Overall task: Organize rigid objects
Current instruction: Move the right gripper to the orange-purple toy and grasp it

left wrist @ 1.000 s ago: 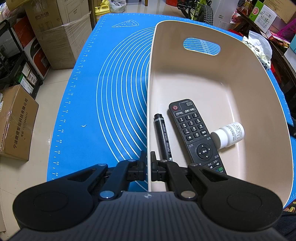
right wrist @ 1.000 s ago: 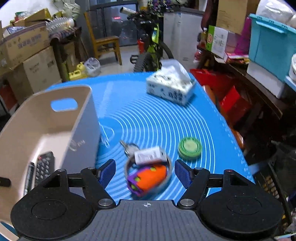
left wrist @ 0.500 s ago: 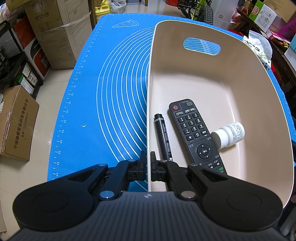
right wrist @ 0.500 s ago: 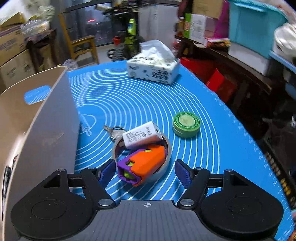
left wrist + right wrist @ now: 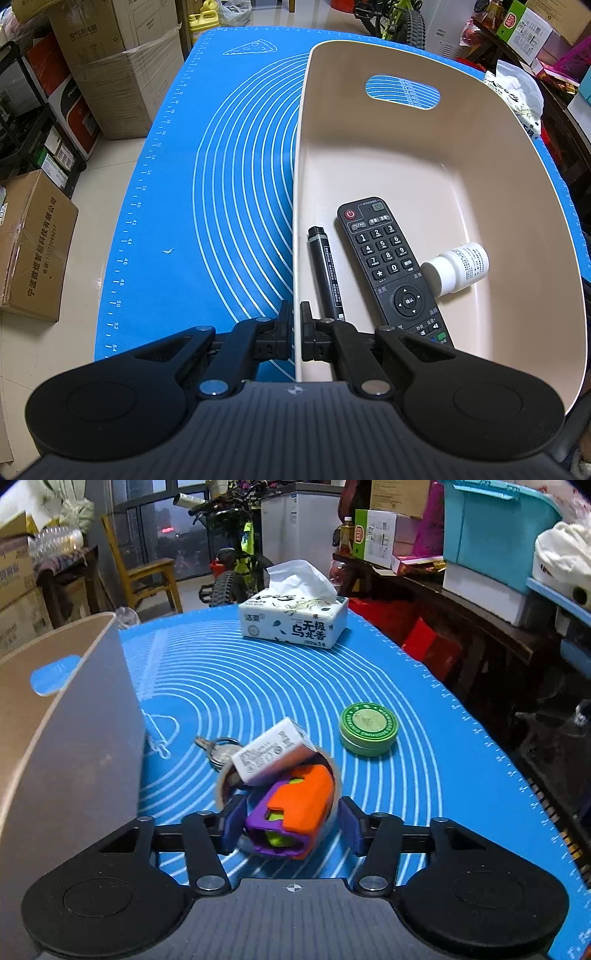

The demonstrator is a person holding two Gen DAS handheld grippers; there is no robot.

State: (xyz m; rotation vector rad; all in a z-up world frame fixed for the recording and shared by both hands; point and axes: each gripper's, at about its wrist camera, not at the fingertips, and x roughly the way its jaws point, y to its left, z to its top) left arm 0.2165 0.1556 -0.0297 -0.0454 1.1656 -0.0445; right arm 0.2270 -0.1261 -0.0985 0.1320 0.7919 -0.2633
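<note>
My left gripper point(image 5: 294, 328) is shut on the near rim of the beige bin point(image 5: 301, 184). Inside the bin lie a black remote point(image 5: 391, 266), a black marker point(image 5: 328, 273) and a small white bottle point(image 5: 458, 269). In the right wrist view a pale ring point(image 5: 334, 775) stands on the blue mat point(image 5: 258, 679), with an orange and purple toy point(image 5: 295, 812) and a small white box point(image 5: 273, 753) in it. My right gripper point(image 5: 293, 825) is closing around the ring, and its blue pads point(image 5: 236, 823) touch the ring's two sides.
Keys point(image 5: 218, 749) lie just behind the ring, and a green round tin point(image 5: 368, 728) sits to its right. A tissue box point(image 5: 295, 620) stands at the mat's far end. The bin's outer wall point(image 5: 74, 746) rises close on the left. Cardboard boxes point(image 5: 33, 243) crowd the floor.
The right gripper has dropped toward the ring and its jaws have narrowed until the pads reach the ring's sides. The left gripper and the bin have not moved.
</note>
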